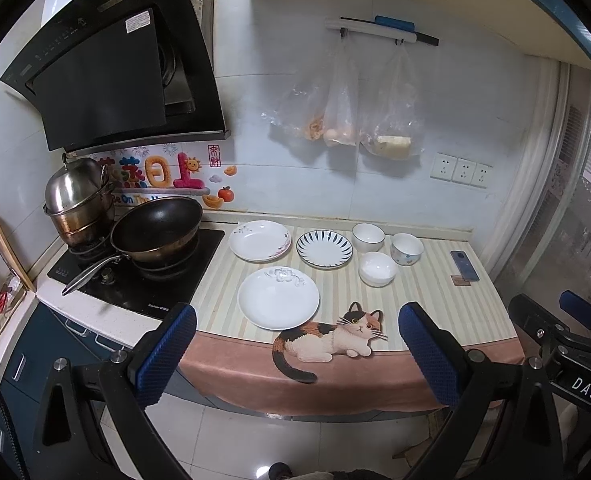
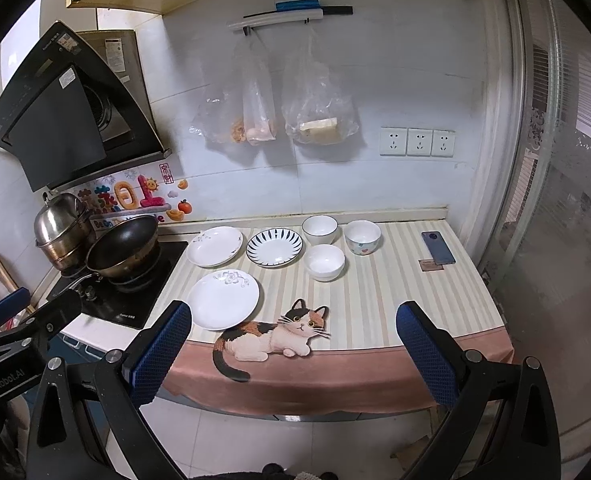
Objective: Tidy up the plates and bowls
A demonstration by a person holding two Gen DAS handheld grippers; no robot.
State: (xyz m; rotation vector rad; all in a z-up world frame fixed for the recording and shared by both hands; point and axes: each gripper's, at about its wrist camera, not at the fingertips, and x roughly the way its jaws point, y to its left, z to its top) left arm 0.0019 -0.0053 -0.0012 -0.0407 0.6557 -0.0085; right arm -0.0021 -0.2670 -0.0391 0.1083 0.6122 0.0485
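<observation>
Three plates lie on the striped mat: a white plate with a grey flower [image 1: 278, 298] [image 2: 223, 299] at the front, a floral-edged white plate [image 1: 260, 240] [image 2: 214, 246] behind it, and a blue-striped plate [image 1: 324, 249] [image 2: 274, 247]. Three bowls stand to their right: a white dark-rimmed bowl [image 1: 368, 237] [image 2: 319, 230], a patterned bowl [image 1: 406, 249] [image 2: 362, 237], and a plain white bowl [image 1: 378, 268] [image 2: 324, 262]. My left gripper [image 1: 295, 354] is open and empty, held back from the counter's front edge. My right gripper [image 2: 293, 354] is open and empty too.
A black wok [image 1: 157, 229] [image 2: 123, 245] and stacked steel pots [image 1: 78, 200] [image 2: 60, 226] sit on the hob at left. A phone [image 1: 464, 265] [image 2: 438, 247] lies at the mat's right. Plastic bags [image 1: 341, 120] [image 2: 279, 120] hang on the wall. A glass door [image 2: 567, 220] is at right.
</observation>
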